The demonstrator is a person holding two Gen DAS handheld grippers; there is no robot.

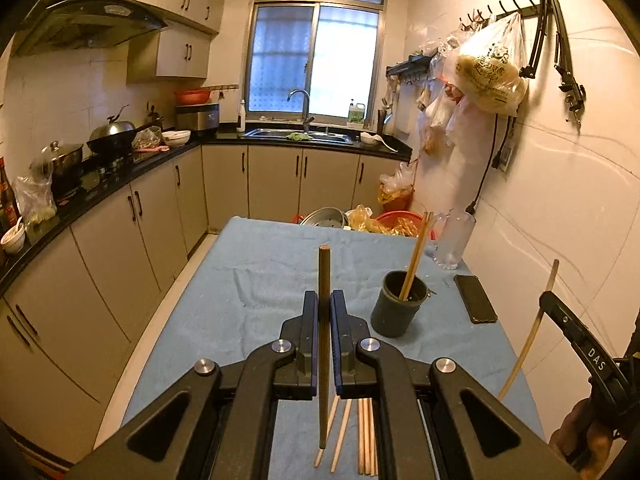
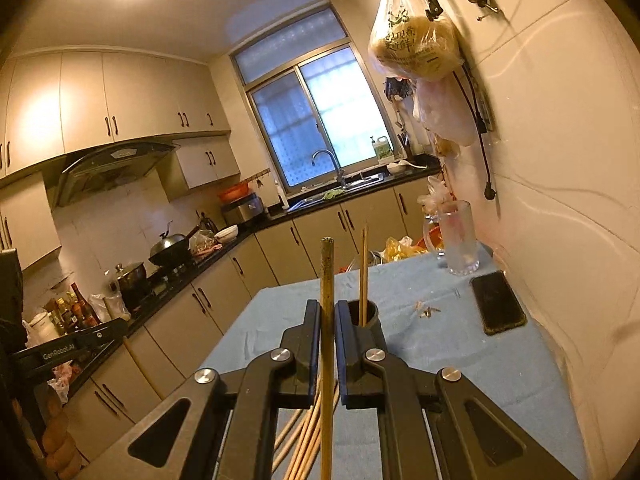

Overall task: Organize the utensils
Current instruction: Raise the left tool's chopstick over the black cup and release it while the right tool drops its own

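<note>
A table under a blue cloth (image 1: 248,276) stands in a kitchen, with a window and sink beyond its far end and a white wall along its right side. On the cloth a dark cup (image 1: 396,306) holds 2 chopsticks (image 1: 416,256) leaning up and right.

Just left of the cup, the left gripper (image 1: 325,312) is pinched on 1 dark chopstick (image 1: 325,280), upright, its long axis vertical. Right of the cup, the right gripper (image 2: 328,320) pinches 1 pale chopstick (image 2: 327,272), also upright. Nearer than the cup, loose chopsticks (image 1: 366,436) lie on the cloth, pointing roughly toward it.
</note>
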